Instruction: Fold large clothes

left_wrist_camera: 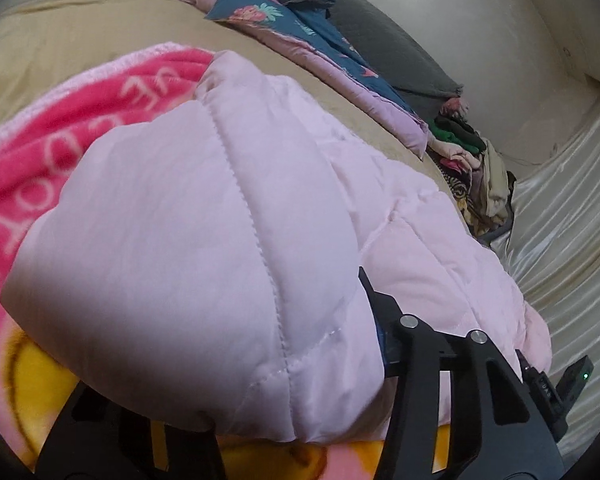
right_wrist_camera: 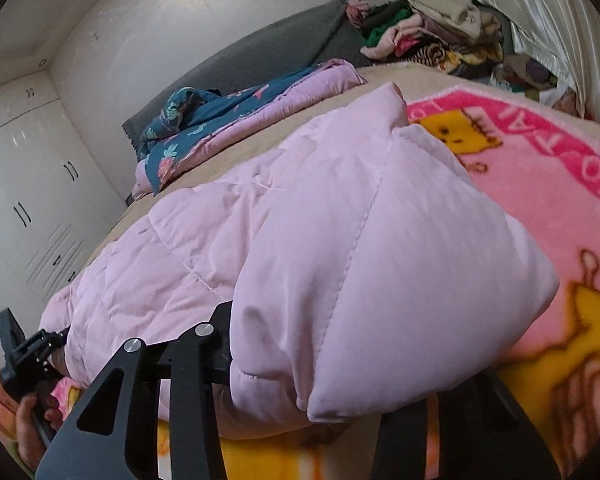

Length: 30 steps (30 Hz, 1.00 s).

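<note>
A pale pink quilted puffer jacket (left_wrist_camera: 228,240) lies on a bed, over a bright pink cartoon blanket (left_wrist_camera: 60,132). In the left wrist view a thick padded part of the jacket bulges between my left gripper's black fingers (left_wrist_camera: 384,320), hiding the tips; the gripper is shut on that fabric. In the right wrist view the same jacket (right_wrist_camera: 340,248) fills the middle, and my right gripper is shut on another bulging part, fingers (right_wrist_camera: 220,320) half buried. The other gripper (right_wrist_camera: 24,348) shows at lower left, by the jacket's far edge.
A blue floral quilt with lilac lining (left_wrist_camera: 300,36) and a grey blanket (left_wrist_camera: 396,48) lie along the far side of the beige bed (left_wrist_camera: 60,36). A pile of mixed clothes (right_wrist_camera: 432,36) sits near the satin curtain (left_wrist_camera: 572,216). White wardrobes (right_wrist_camera: 24,184) stand at left.
</note>
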{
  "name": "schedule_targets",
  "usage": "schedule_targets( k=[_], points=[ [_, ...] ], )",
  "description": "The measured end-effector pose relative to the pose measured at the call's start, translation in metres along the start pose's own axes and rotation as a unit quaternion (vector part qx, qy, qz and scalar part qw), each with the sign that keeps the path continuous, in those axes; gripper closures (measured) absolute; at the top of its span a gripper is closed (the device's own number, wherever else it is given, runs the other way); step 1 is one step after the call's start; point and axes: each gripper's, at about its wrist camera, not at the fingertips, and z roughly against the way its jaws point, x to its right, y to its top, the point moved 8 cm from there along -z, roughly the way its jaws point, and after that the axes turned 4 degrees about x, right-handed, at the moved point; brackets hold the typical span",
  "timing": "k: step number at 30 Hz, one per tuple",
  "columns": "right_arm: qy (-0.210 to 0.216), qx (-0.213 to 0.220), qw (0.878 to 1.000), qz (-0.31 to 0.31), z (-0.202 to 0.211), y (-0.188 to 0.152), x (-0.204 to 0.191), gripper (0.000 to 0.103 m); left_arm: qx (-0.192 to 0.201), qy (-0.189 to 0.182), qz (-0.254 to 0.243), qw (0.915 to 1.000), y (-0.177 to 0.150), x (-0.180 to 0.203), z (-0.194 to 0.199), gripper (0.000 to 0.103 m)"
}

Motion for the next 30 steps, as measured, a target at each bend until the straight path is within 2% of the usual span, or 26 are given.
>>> schedule_targets(
  k=[12, 30],
  points=[
    [-0.016, 0.007, 0.999, 0.040, 0.057, -0.013, -0.009, 0.065, 0.006, 0.026, -0.071, 0.9971, -0.010, 0.017, 0.046, 0.064],
    [-0.033, 0.000, 0.997, 0.070, 0.132, -0.059, -0.012, 0.066, -0.008, 0.036, -0.117, 0.9925, -0.051, 0.004, 0.090, 0.064]
  ],
)
